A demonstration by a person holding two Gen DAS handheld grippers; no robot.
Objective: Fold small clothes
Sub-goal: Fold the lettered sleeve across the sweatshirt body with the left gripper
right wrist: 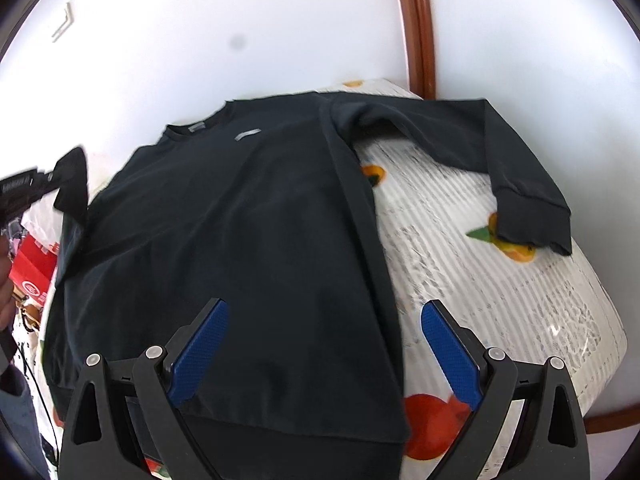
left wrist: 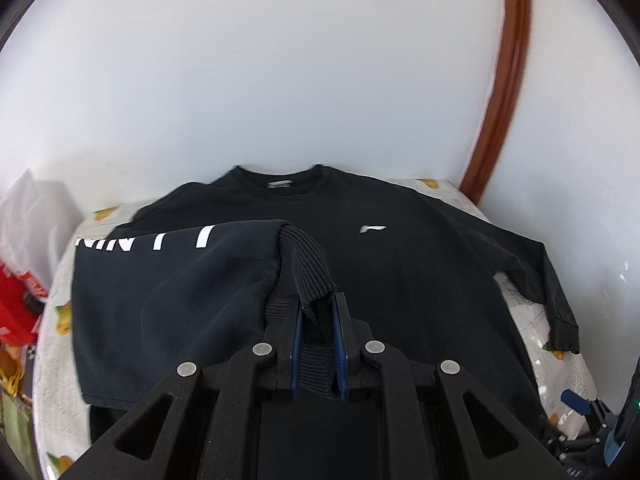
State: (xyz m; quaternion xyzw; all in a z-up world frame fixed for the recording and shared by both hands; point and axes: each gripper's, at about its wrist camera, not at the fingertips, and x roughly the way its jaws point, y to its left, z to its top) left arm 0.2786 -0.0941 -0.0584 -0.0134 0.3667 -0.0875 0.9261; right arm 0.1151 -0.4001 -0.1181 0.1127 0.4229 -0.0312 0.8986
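Observation:
A black sweatshirt [left wrist: 400,280] lies face up on the table, collar toward the wall; the right wrist view shows its body [right wrist: 240,240] spread flat. My left gripper [left wrist: 319,300] is shut on the ribbed cuff [left wrist: 304,264] of the left sleeve [left wrist: 180,280], which has white letters and is lifted up from the shoulder. The right wrist view shows that gripper at the far left edge [right wrist: 24,188] with the cuff in it. My right gripper [right wrist: 324,306] hangs open over the sweatshirt's lower right side, nothing between its blue pads [right wrist: 200,352]. The right sleeve [right wrist: 520,184] lies bent on the cloth.
A white tablecloth with orange fruit prints [right wrist: 500,280] covers the table, which ends at a white wall. A brown wooden strip [left wrist: 504,80] runs up the wall at the back right. Left of the table are a red box [left wrist: 16,304] and a white plastic bag [left wrist: 32,208].

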